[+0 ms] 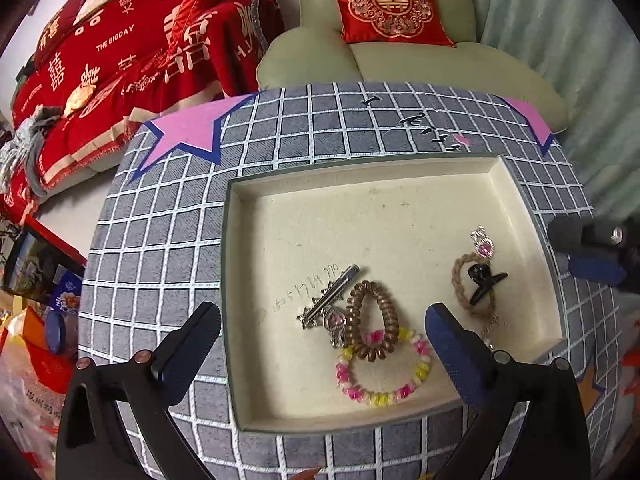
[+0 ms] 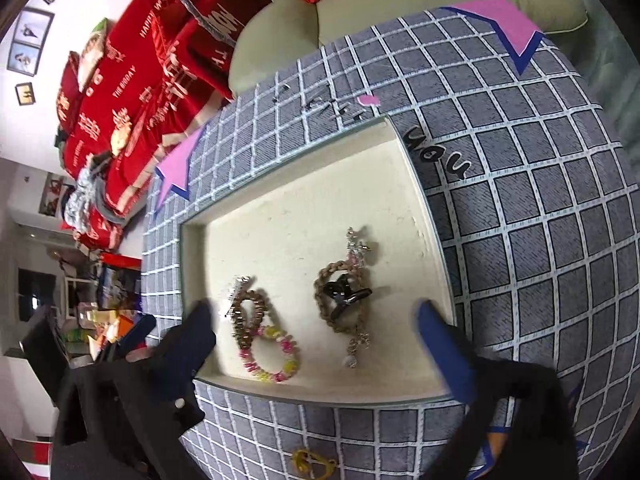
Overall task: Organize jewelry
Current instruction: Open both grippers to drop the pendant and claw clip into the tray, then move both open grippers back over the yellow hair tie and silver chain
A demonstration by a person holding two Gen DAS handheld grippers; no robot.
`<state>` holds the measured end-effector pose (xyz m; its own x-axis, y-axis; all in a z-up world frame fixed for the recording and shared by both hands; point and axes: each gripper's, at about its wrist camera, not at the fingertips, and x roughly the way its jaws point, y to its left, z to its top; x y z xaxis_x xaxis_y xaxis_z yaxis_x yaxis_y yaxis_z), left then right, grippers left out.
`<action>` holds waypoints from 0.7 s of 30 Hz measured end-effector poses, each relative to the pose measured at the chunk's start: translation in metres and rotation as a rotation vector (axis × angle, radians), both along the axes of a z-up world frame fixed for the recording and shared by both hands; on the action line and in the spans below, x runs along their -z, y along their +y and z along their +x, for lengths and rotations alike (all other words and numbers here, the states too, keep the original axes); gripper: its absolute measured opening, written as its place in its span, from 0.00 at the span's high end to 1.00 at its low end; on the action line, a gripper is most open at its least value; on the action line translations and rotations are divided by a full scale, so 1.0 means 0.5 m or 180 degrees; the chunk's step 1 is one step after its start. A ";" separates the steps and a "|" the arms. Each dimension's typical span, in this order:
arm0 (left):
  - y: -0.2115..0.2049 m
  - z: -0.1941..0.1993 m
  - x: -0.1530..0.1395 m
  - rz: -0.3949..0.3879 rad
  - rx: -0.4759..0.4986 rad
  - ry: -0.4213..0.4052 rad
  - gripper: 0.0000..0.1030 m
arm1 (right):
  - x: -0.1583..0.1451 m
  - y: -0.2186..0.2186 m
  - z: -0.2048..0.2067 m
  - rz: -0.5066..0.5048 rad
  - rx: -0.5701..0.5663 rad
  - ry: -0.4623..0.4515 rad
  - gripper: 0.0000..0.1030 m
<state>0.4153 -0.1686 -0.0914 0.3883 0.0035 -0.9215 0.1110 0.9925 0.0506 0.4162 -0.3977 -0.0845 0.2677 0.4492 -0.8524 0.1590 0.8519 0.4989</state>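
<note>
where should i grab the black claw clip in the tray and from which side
Grip the black claw clip across its narrow body, coming straight down from above. It lies flat on the braided tan loop in the tray, so a sideways approach would likely snag the loop. The right gripper, jaws open, hangs almost over it; set one finger on each long side, probably clear of the pronged tips.

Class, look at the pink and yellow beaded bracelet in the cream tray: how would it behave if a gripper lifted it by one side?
The pink and yellow beaded bracelet would probably sag, since it is many small beads in a loop. It looks light. It touches the brown spiral hair tie, so that might get dragged along.
</note>
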 end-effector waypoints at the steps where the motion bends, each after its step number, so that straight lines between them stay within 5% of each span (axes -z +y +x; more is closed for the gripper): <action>1: 0.002 -0.010 -0.008 0.0011 0.0011 -0.0024 0.00 | -0.005 0.000 -0.002 0.0003 0.0004 -0.0024 0.00; 21: 0.022 -0.186 -0.002 -0.0109 0.0140 0.0305 0.00 | -0.039 -0.009 -0.160 -0.0237 0.0055 0.0130 0.00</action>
